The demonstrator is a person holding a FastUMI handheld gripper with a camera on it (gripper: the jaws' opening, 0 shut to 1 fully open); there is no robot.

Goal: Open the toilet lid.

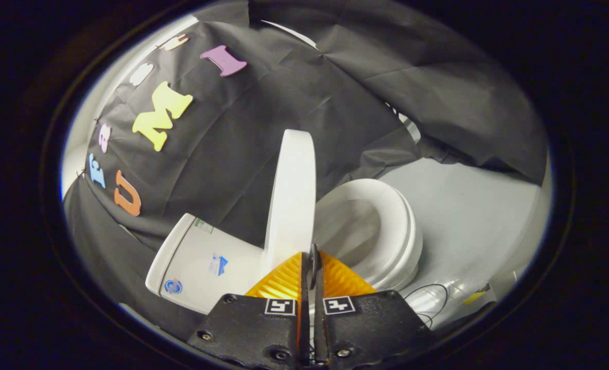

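Fingers: orange gripper (312, 264) pinched nearly closed, both pads pressing the near rim of the toilet lid (291, 195).
Lid position: raised edge-on just ahead of the fingertips, between tank (196, 267) and seat (386, 226), hinge hidden.
Step, by the look of it: easing the last stretch toward the tank.
Doing it well: follow the hinge arc, no twisting, release only once leaning on the tank, no slam.
Long axis: running up and away from the fingers, underside facing the bowl.
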